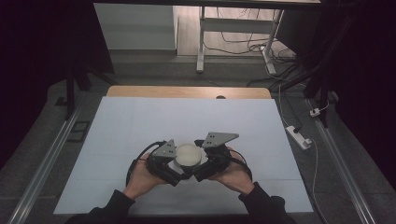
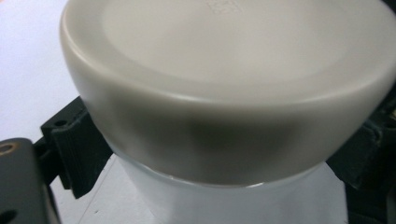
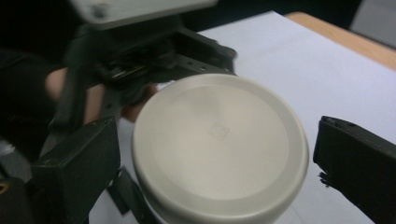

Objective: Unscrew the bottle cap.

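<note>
Lidded jar (image 1: 188,154) upright between both grippers: left gripper (image 1: 173,164) clasps its body below the lid; right gripper (image 3: 210,154) straddles the lid, jaws wide, not touching.

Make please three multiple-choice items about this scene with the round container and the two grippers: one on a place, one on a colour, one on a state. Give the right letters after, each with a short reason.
1. Where is the container?
A. on the floor beside the table
B. between the two grippers, near the person's edge of the table
C. at the far wooden edge

2. What colour is the lid?
A. red
B. black
C. off-white

3. How does the right gripper stand to the lid?
A. jaws on either side of it, a gap showing at one jaw
B. shut far from it
C. lying flat on the table

Answers:
1 B: the high view shows it between the left gripper and the right gripper.
2 C: both gripper views show a pale cream lid.
3 A: the right gripper view shows white table between one jaw and the lid rim.
</note>
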### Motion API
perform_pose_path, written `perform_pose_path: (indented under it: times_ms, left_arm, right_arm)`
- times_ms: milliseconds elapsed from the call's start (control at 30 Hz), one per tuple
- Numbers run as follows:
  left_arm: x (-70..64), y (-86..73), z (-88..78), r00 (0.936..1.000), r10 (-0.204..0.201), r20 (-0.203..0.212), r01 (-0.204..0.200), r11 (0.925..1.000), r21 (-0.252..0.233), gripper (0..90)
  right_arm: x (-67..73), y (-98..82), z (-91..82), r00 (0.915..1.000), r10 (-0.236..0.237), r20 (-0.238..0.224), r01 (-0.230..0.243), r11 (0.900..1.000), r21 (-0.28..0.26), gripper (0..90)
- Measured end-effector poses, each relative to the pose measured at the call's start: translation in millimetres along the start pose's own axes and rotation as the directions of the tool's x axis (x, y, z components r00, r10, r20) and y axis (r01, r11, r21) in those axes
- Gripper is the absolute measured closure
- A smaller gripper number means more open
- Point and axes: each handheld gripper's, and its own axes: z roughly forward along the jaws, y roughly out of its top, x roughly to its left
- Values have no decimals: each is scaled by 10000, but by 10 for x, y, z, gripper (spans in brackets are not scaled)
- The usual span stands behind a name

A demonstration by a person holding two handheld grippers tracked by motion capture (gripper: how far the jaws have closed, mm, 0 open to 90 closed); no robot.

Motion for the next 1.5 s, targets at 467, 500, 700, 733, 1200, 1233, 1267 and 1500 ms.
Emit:
perform_pose_path:
  times_ms: [467, 500, 700, 733, 1200, 1233, 1267, 1500]
  left_arm:
    - [-42, 9, 37, 9996, 114, 260, -117, 9999, 92, 73]
    - [-33, 0, 38, 9974, 292, 652, -298, 9995, 82, 73]
    - [-12, -5, 23, 9897, 700, 1252, -711, 9975, 45, 73]
    - [-12, -6, 22, 9889, 714, 1302, -723, 9974, 22, 73]
    - [40, -30, -2, 9961, 435, 771, -444, 9990, 98, 73]
    - [49, -34, -9, 9967, 384, 710, -391, 9992, 84, 73]
    - [59, -36, -15, 9970, 392, 663, -400, 9991, 104, 73]
    - [120, -65, -62, 9996, 50, 274, -50, 10000, 1, 73]
  right_arm:
    - [39, -43, 73, 9997, -226, -5, 226, 9995, 201, 70]
    - [24, -47, 66, 9993, -269, -278, 276, 9993, 250, 70]
    - [-35, -57, 30, 9919, -316, -1228, 345, 9992, 222, 71]
    - [-38, -55, 25, 9907, -349, -1317, 381, 9990, 217, 71]
    - [-43, 7, -92, 9972, -353, -656, 335, 9990, -289, 71]
    - [-43, 7, -92, 9972, -353, -656, 335, 9990, -289, 71]
    - [-45, 7, -98, 9976, -350, -605, 332, 9990, -301, 71]
    - [-38, 4, -142, 9989, -276, -387, 264, 9992, -315, 71]
